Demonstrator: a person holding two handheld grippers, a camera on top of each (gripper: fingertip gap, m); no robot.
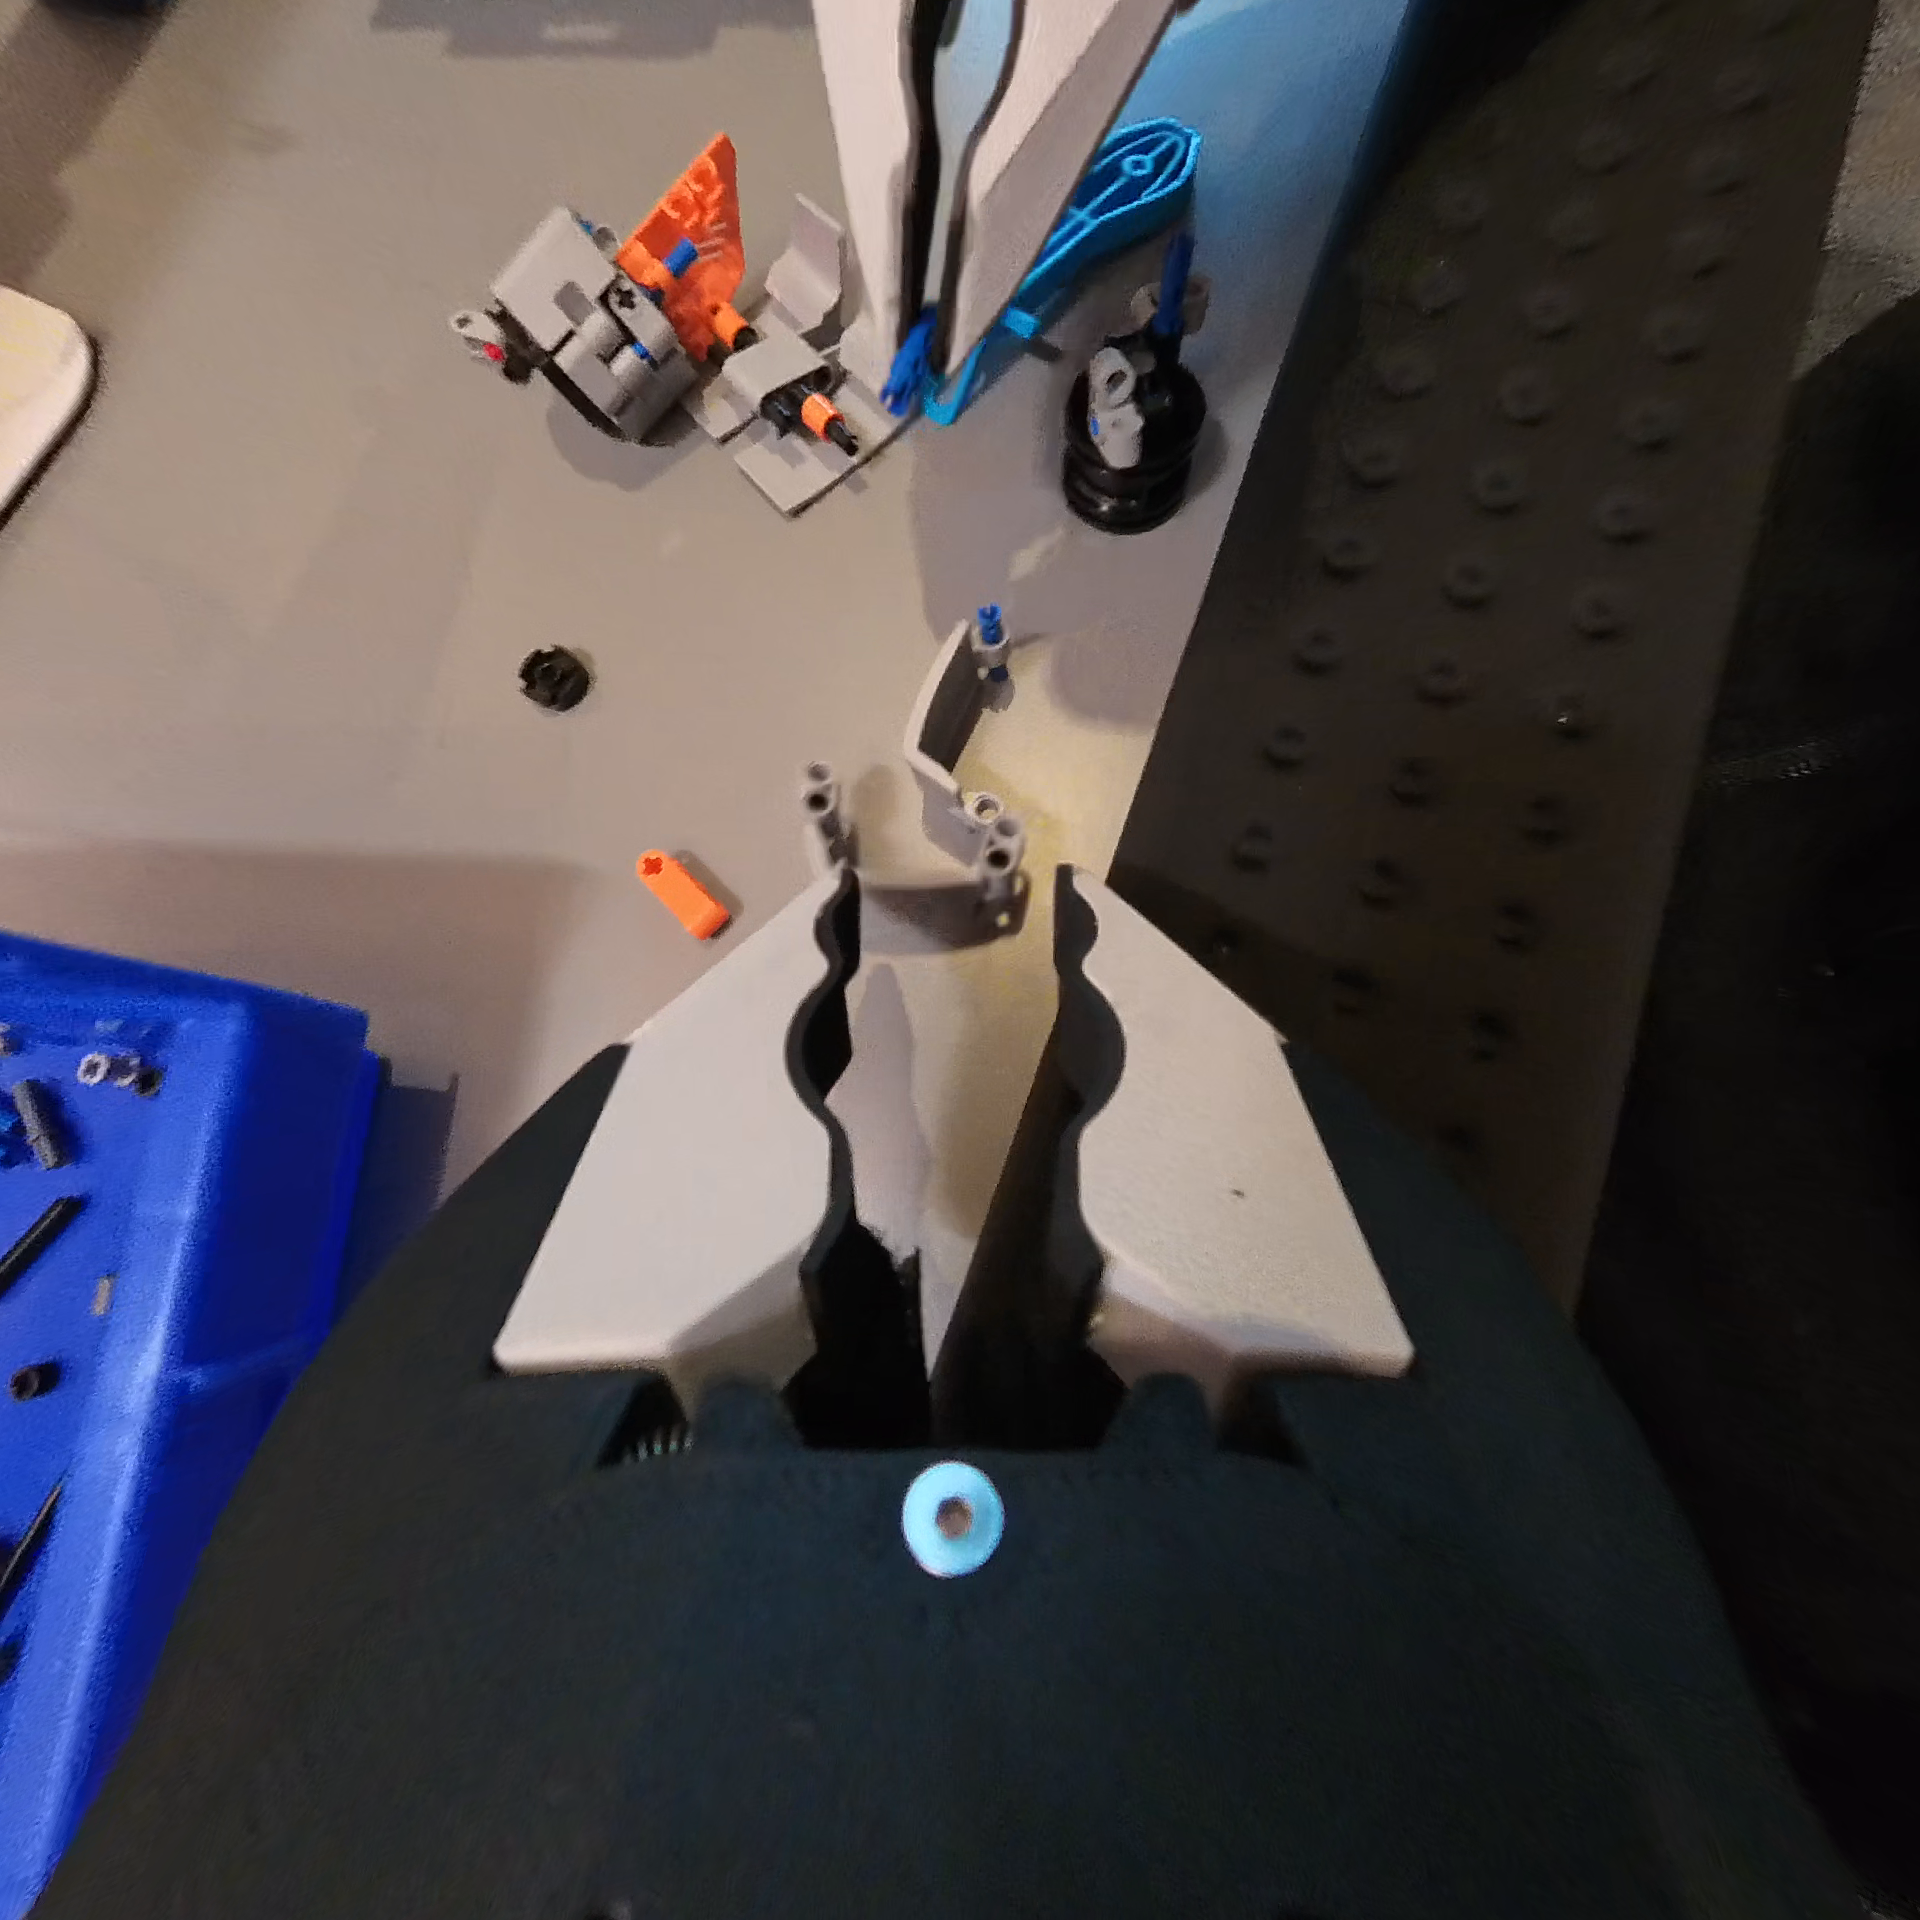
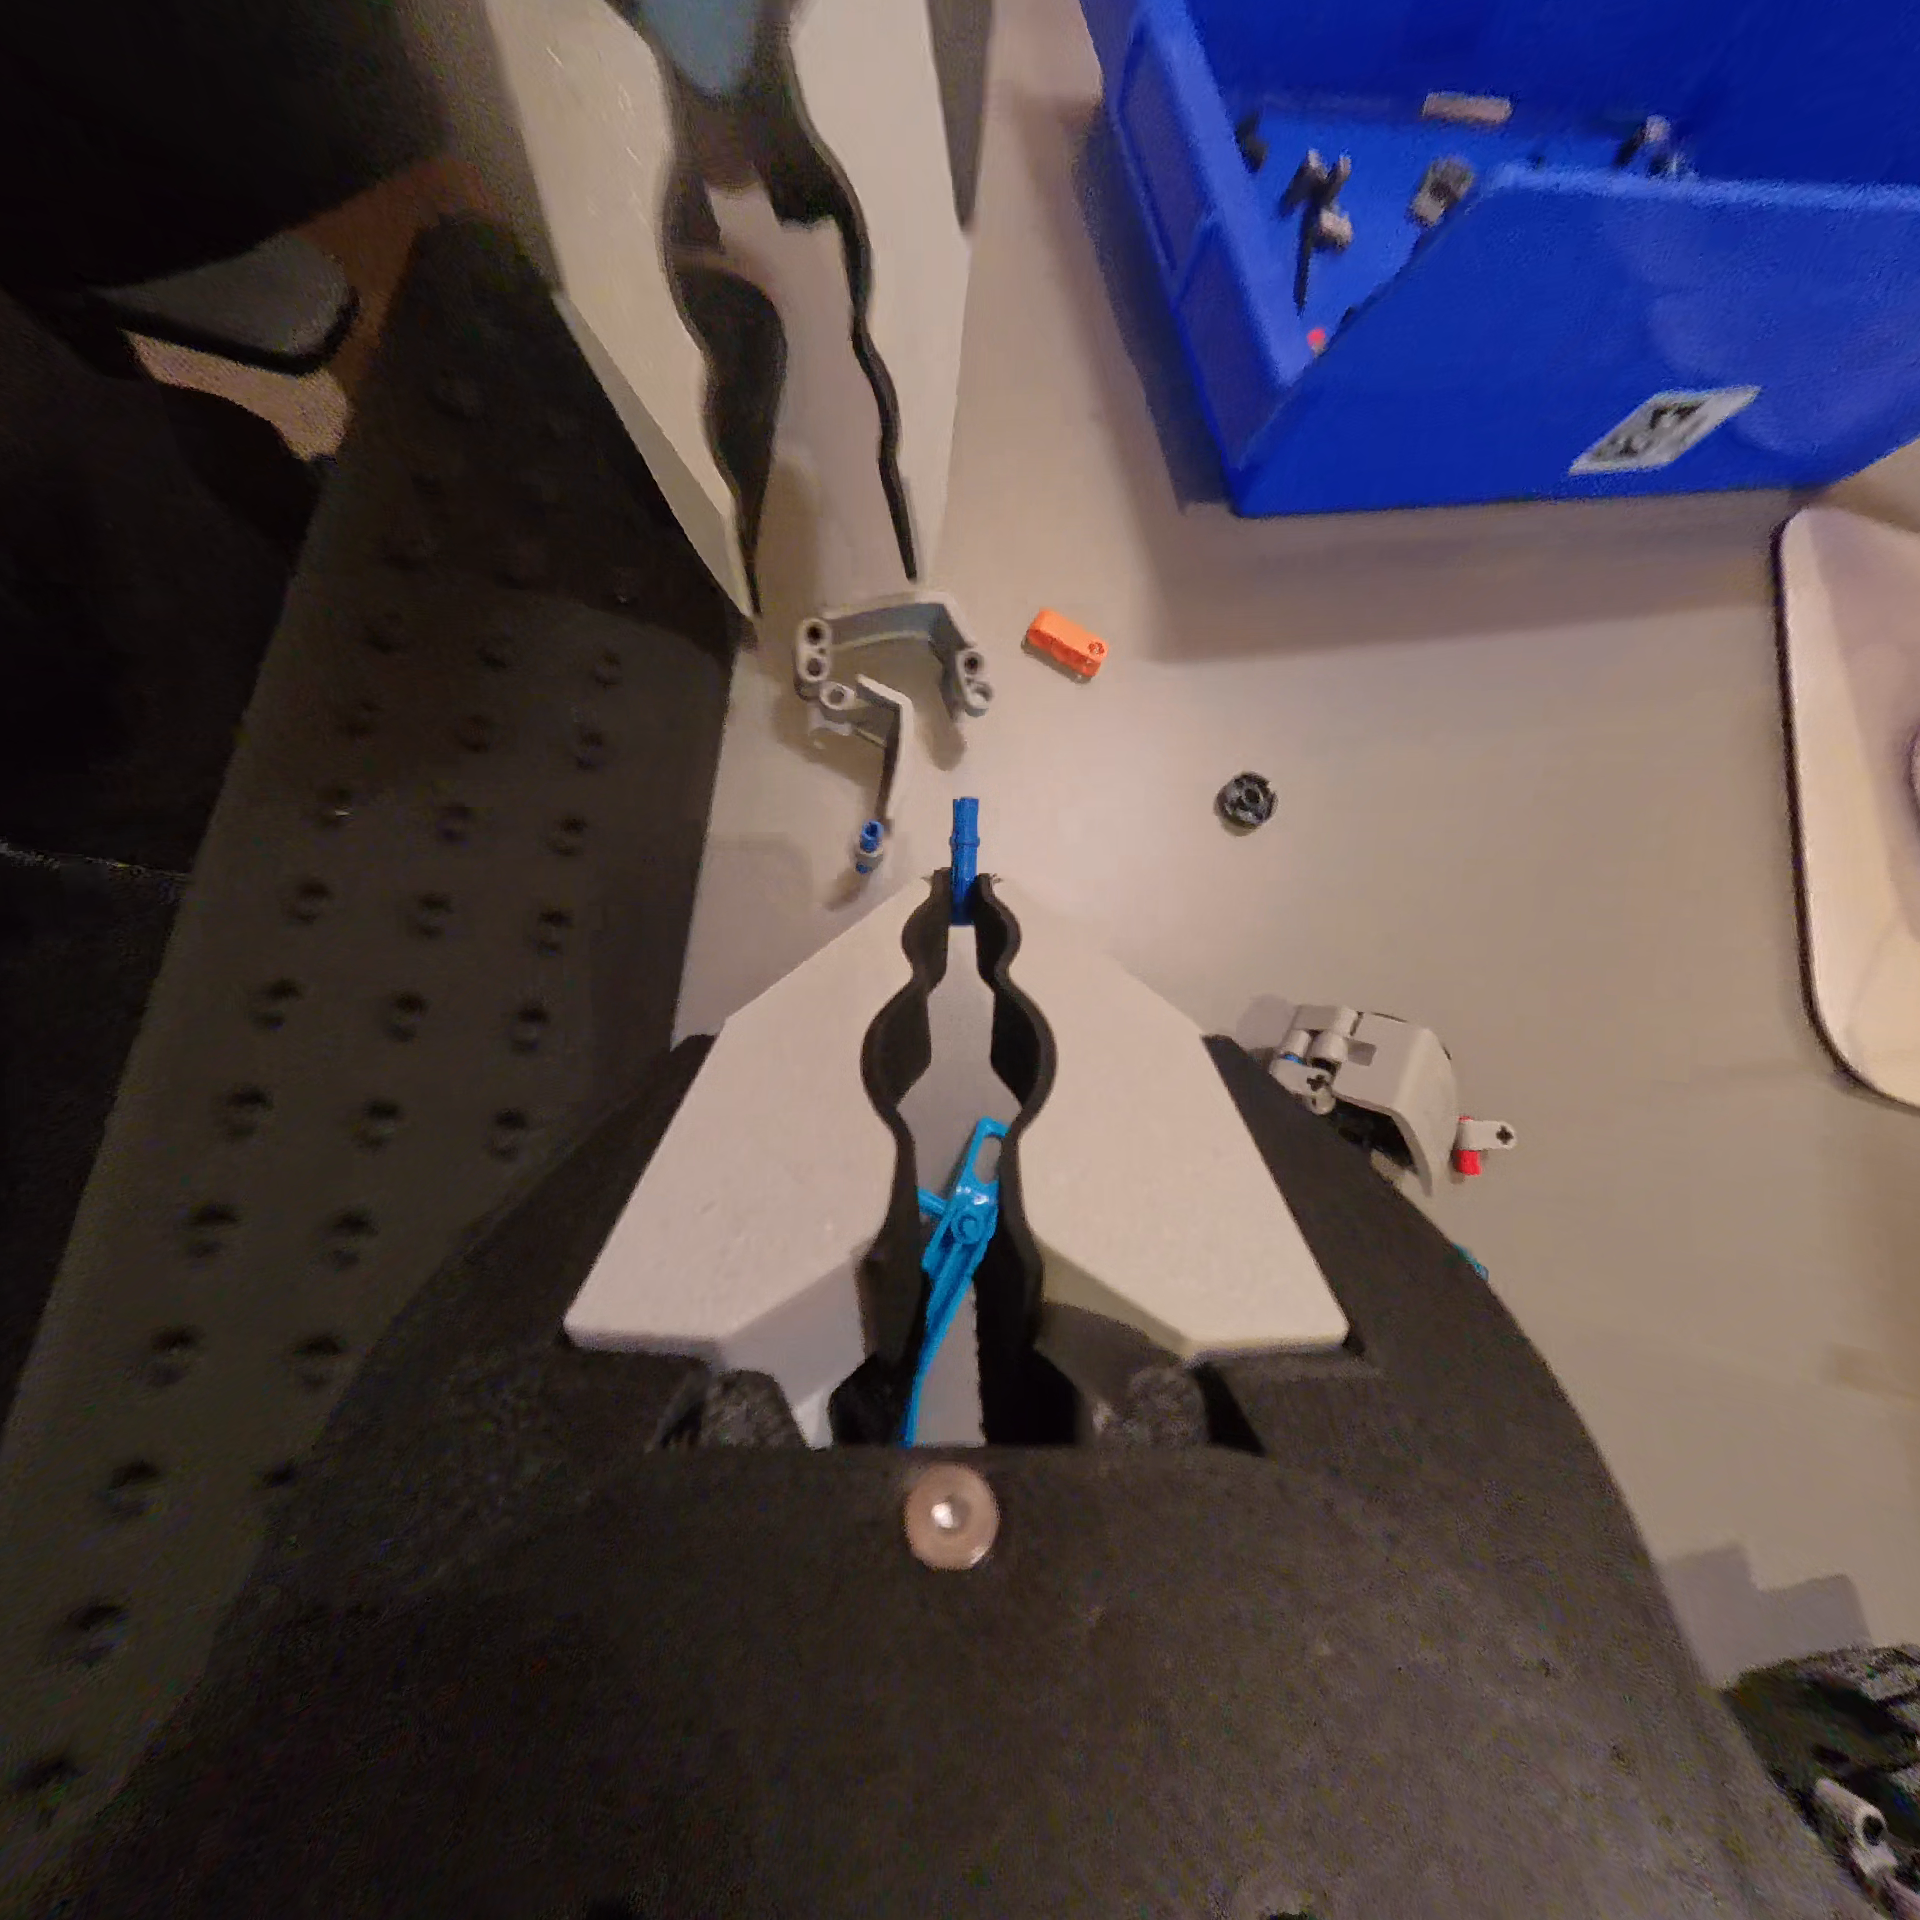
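My left gripper [image 1: 956, 888] is open low over the grey table. A grey curved panel [image 1: 925, 904] with pin holes lies between and just beyond its fingertips. A second grey curved panel [image 1: 951, 707] with a small blue pin leans against it. The right wrist view shows the left gripper [image 2: 831, 592] above these panels [image 2: 883, 665]. My right gripper [image 2: 964, 894] is shut on a dark blue pin [image 2: 964, 836] that sticks out past its tips. It also shows in the left wrist view [image 1: 930, 348], pointing down. A light blue part [image 2: 961, 1216] shows in the gap behind its fingers.
An orange connector [image 1: 681, 894] and a small black round piece [image 1: 554, 677] lie loose. A grey and orange assembly [image 1: 613, 312] and a black wheel [image 1: 1132, 447] sit farther off. A blue bin [image 2: 1558, 343] of small parts, a black studded mat [image 1: 1507, 623] and a white tray [image 2: 1860, 790] border the table. The grippers' ends are close to 9 cm from one another.
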